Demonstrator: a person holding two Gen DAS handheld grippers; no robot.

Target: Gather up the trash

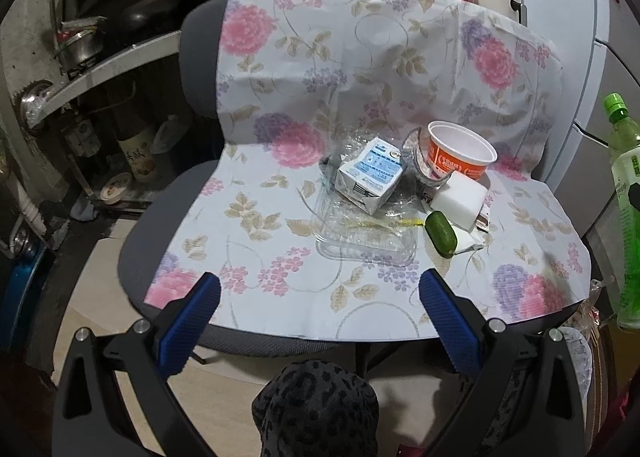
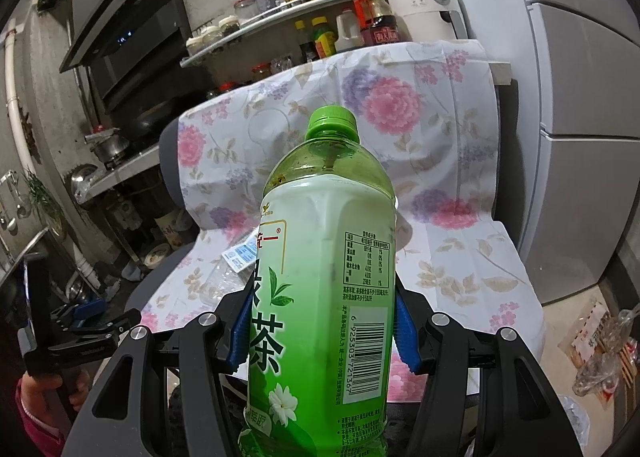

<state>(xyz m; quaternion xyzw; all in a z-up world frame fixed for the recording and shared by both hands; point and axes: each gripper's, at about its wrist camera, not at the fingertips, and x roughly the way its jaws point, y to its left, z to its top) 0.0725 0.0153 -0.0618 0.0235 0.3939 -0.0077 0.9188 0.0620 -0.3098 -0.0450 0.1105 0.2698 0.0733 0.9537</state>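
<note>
We see the right gripper (image 2: 322, 331) pinching an upright green tea bottle (image 2: 324, 257) above the flowered cloth (image 1: 280, 217). The left gripper (image 1: 320, 293) hangs spread and empty near that cloth's front edge; milk carton (image 1: 370, 177), orange cup (image 1: 460, 155) and clear tray (image 1: 366, 237) lie mid-cloth.

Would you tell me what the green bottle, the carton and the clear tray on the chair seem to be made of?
Green bottle: translucent glossy plastic; the chair cover shows faintly through its shoulder, under a printed film label.
Carton: matte printed paperboard, probably; creased, folded corners.
Clear tray: thin transparent plastic; the floral pattern shows through and its ribs catch glare.
</note>
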